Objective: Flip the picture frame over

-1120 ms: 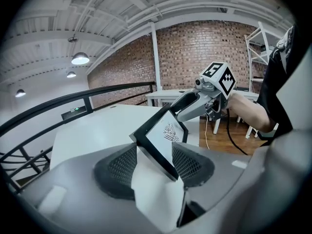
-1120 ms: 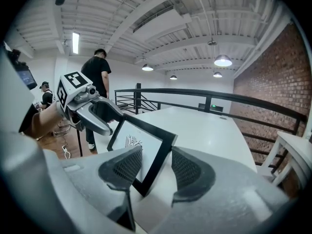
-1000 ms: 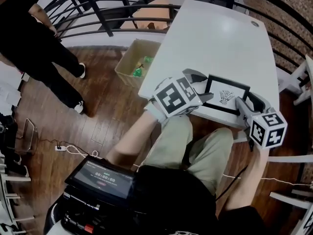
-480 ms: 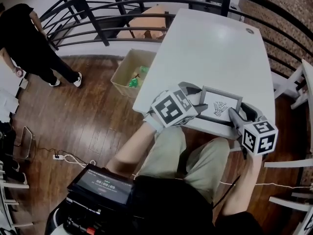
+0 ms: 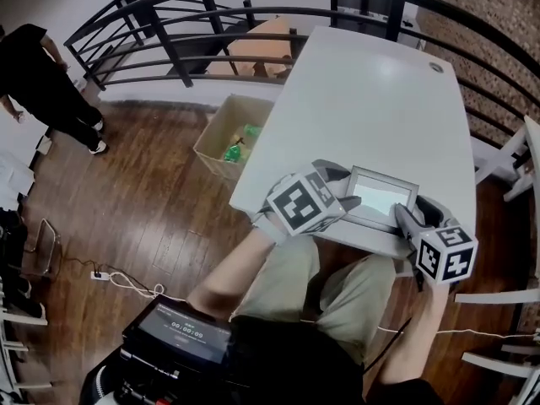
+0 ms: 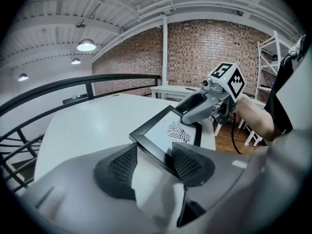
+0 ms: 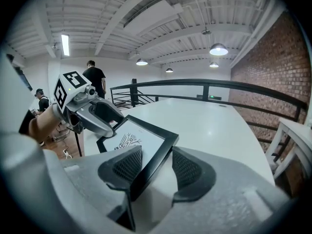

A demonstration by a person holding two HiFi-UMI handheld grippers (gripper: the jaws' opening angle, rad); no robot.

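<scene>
Two claws at opposite ends of one black picture frame (image 5: 384, 194), close to the near edge of the white tabletop (image 5: 371, 99), drawing side up. Left claw (image 6: 154, 161) spread wide around one corner of the frame: right pad (image 6: 189, 164) overlapping the black border, left pad (image 6: 118, 165) clear of it, bare tabletop showing in the gap. Right claw (image 7: 155, 165) likewise spread at the other end: left pad (image 7: 124, 167) across the border, right pad (image 7: 189, 168) just beside the corner, not touching. Pinching nothing at either end. Beside the tabletop's left side, an open cardboard box (image 5: 229, 129) on the wood floor (image 5: 152, 201), green items inside. Farther off, a curved black railing (image 5: 154, 28) and a person in black (image 5: 34, 66) standing on the floor.
</scene>
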